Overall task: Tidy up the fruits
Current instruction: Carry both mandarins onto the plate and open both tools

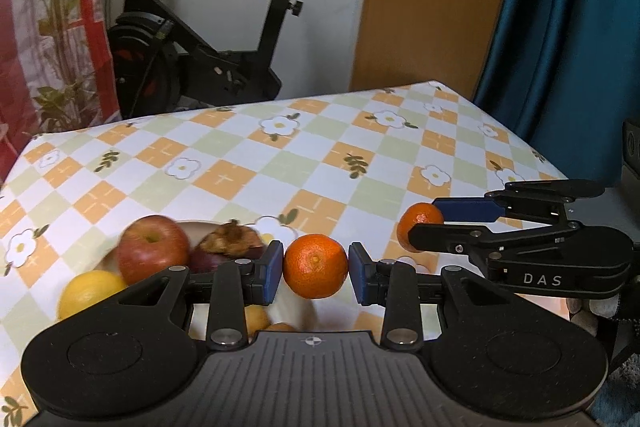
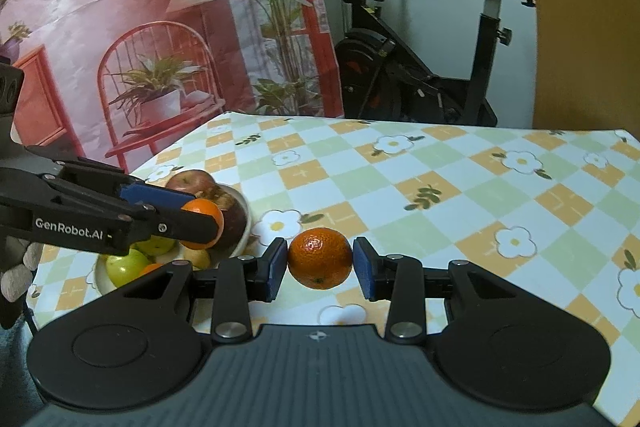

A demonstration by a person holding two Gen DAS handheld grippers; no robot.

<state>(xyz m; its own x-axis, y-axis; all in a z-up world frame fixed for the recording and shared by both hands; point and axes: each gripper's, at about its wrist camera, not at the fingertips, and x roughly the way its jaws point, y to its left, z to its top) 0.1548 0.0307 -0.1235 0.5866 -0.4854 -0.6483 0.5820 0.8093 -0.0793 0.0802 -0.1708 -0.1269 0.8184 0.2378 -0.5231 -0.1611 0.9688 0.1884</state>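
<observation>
My left gripper [image 1: 316, 265] is shut on a mandarin [image 1: 315, 265], held above the right edge of a white fruit bowl [image 2: 244, 223]. The bowl holds a red apple [image 1: 154, 247], a dark mangosteen [image 1: 230, 247], a yellow fruit [image 1: 90, 291], green apples [image 2: 126, 267] and other small fruit. My right gripper [image 2: 320, 263] is shut on a second mandarin [image 2: 320, 257], held over the tablecloth to the right of the bowl. Each gripper shows in the other's view: the right gripper [image 1: 426, 227] with its mandarin [image 1: 416, 221], the left gripper [image 2: 204, 219] with its mandarin [image 2: 204, 215].
The table has a checked flower-print cloth [image 1: 320, 155]. An exercise bike [image 1: 200, 39] stands behind the far edge. A teal curtain [image 1: 560, 27] hangs at the right, a printed backdrop with plants [image 2: 140, 27] at the left.
</observation>
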